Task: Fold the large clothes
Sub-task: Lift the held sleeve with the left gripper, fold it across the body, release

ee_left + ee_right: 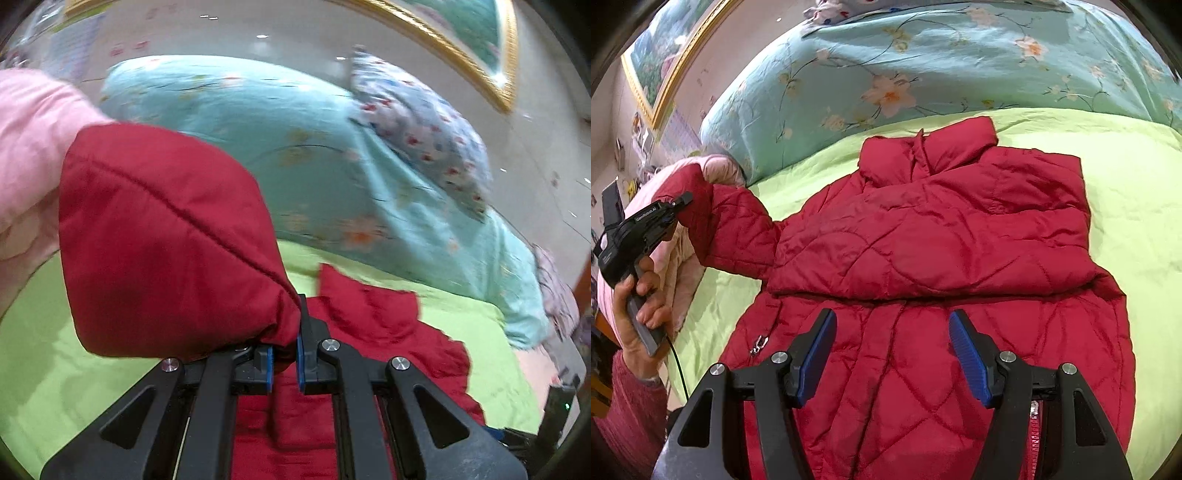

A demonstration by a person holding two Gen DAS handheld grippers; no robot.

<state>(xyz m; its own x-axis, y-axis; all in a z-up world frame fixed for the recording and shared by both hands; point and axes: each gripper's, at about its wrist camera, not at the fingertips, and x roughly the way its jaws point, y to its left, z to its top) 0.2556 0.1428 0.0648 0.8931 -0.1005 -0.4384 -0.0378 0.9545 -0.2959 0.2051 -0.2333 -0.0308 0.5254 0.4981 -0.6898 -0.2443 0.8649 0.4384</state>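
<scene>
The red quilted jacket (923, 236) lies on the lime-green bed sheet (1126, 192), collar (931, 147) toward the head of the bed. One side is already folded across the body, forming a thick doubled panel over the upper half. The lower half lies flat, with a zipper pull (759, 345) visible near its left edge in the right wrist view.

The left gripper (285, 354) is pinched closed on the jacket sleeve cuff (166, 240). The cuff fabric bunches between the blue pads and the sleeve is raised clear of the sheet. In the right wrist view the same sleeve (738, 229) extends from the jacket's shoulder up and to the left, where the left gripper holds its end; the person's hand (639, 295) grips the handle, and a cable (677, 365) trails from it.

The right gripper (892, 354) hovers above the lower half of the jacket. Its jaws stand spread apart with nothing between them, and the blue pads (816, 354) do not press on the fabric.

A turquoise floral duvet (923, 66) lies bunched across the bed beyond the collar. A pink quilted cover (29, 147) sits at the left, just beside the raised sleeve. A gold-framed picture (661, 62) hangs on the wall.
</scene>
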